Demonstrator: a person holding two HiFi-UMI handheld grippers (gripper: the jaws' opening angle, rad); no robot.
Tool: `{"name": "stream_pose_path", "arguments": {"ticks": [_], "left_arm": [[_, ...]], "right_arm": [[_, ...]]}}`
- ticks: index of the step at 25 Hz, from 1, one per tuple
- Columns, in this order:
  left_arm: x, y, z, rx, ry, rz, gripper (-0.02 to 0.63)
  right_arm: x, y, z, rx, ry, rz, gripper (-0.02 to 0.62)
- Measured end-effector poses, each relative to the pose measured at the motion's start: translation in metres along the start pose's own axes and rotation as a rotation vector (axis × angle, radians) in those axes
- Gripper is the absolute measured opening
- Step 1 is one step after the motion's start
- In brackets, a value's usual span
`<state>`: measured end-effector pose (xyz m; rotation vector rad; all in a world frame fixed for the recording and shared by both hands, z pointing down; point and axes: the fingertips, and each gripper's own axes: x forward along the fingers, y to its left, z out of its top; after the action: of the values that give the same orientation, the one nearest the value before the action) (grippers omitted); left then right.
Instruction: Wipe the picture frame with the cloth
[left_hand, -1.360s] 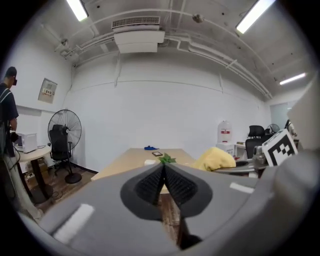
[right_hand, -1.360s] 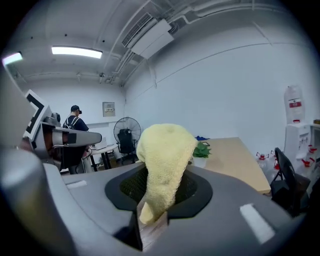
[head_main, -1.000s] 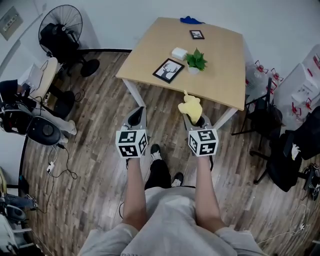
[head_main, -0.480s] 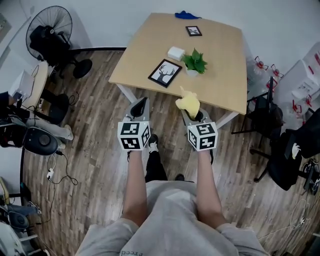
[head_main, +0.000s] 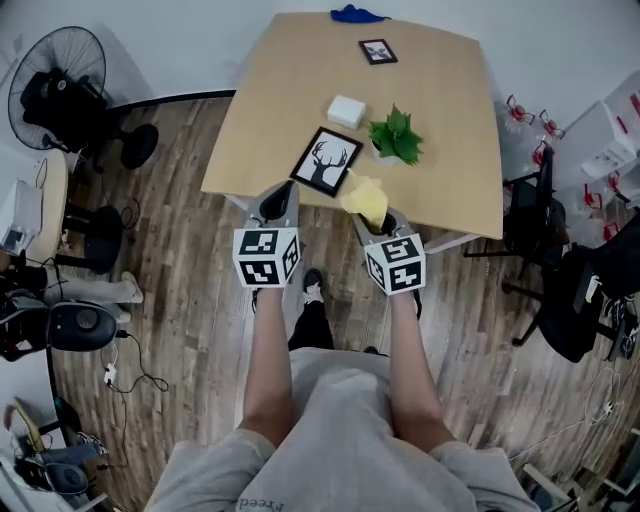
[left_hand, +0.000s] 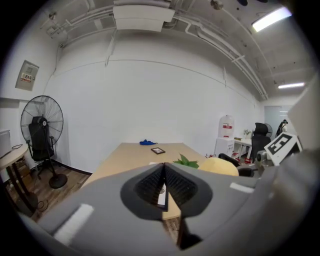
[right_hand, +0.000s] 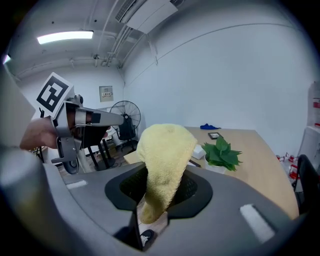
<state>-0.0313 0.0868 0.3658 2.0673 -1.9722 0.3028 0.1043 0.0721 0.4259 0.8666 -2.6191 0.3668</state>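
Right tool (head_main: 378, 225) clamps the yellow cloth (head_main: 364, 198) at the table (head_main: 290, 80) edge near the picture frame (head_main: 327, 160); left tool (head_main: 281, 198) is clenched, empty.

Light wood table (head_main: 440, 90) has a little potted plant (head_main: 396, 135) with a white box (head_main: 347, 110) just beside it, and something blue (head_main: 355, 14) at the far edge. Black standing fan (head_main: 60, 85) sits left on the plank floor (head_main: 190, 280), with a black office chair (head_main: 575, 300) off right.
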Motion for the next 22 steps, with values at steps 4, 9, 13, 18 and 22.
{"name": "stream_pose_path", "arguments": {"ticks": [4, 9, 13, 18, 22], "left_arm": [[0.046, 0.028, 0.0, -0.002, 0.043, -0.054, 0.052], [0.098, 0.069, 0.004, 0.007, 0.078, -0.111, 0.052], [0.14, 0.101, 0.004, 0.018, 0.113, -0.151, 0.052], [0.189, 0.122, -0.01, 0.02, 0.168, -0.234, 0.052], [0.21, 0.12, -0.044, 0.05, 0.233, -0.33, 0.052]], "right_arm": [[0.042, -0.016, 0.006, 0.013, 0.042, -0.054, 0.1], [0.095, -0.038, 0.016, 0.054, 0.077, -0.111, 0.1], [0.136, -0.052, 0.022, 0.076, 0.11, -0.147, 0.1], [0.176, -0.076, 0.021, 0.077, 0.167, -0.205, 0.1], [0.194, -0.095, 0.017, 0.021, 0.225, -0.231, 0.1]]}}
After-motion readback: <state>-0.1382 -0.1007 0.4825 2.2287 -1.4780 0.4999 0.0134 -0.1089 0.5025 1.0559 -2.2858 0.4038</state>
